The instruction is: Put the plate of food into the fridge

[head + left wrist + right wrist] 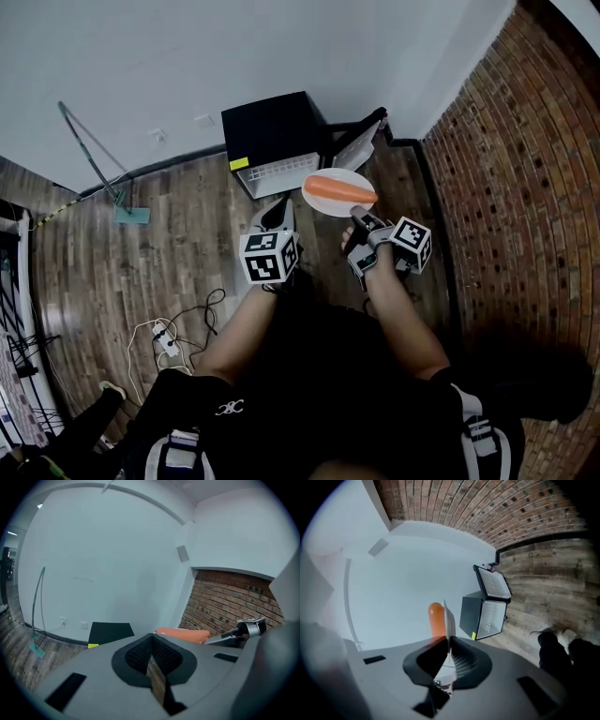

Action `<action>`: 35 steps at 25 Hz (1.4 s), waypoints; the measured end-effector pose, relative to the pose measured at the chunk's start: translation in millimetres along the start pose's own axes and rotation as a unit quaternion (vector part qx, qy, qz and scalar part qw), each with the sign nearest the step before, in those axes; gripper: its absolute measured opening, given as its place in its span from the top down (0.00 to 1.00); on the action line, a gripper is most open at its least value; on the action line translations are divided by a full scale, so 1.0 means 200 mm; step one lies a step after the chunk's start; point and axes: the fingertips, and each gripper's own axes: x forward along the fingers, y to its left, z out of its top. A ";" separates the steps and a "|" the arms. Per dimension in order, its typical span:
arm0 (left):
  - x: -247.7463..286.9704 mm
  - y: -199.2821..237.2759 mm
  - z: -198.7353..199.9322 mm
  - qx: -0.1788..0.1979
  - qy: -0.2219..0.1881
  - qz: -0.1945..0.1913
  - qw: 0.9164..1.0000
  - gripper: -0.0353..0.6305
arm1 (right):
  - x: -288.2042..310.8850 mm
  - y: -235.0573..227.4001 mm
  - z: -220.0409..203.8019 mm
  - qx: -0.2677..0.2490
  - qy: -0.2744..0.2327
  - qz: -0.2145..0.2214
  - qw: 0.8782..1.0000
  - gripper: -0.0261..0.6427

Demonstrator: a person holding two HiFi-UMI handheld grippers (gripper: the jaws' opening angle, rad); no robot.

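Observation:
A white plate (336, 209) carrying a long orange food item (339, 190) hangs above the wooden floor, just in front of a small black fridge (272, 131). The fridge door (357, 145) stands open, showing a white interior. My right gripper (358, 218) is shut on the plate's near rim; in the right gripper view (447, 641) the plate (450, 619) stands edge-on between the pads, with the orange food (436, 618) behind it and the fridge (480, 613) beyond. My left gripper (278, 215) is shut and holds nothing, left of the plate (151, 638).
A mop (94, 159) leans against the white wall on the left. A power strip with cables (167, 339) lies on the floor near the person's left leg. A brick wall (525, 169) runs along the right side.

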 end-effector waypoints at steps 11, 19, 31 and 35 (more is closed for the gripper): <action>0.43 0.35 0.32 -0.017 -0.008 -0.007 1.000 0.95 | 0.53 0.18 0.19 -0.001 -0.011 -0.001 1.000 0.91; 0.64 0.48 0.42 -0.026 -0.003 -0.022 0.999 0.95 | 0.74 0.26 0.25 -0.008 -0.011 0.000 1.000 0.91; 0.75 0.51 0.39 -0.074 -0.015 0.055 0.996 0.95 | 0.92 0.18 0.44 -0.029 0.064 -0.031 0.997 0.92; 0.77 0.49 0.31 -0.100 -0.012 0.095 0.990 0.95 | 1.00 0.12 0.51 -0.047 0.113 -0.046 0.991 0.92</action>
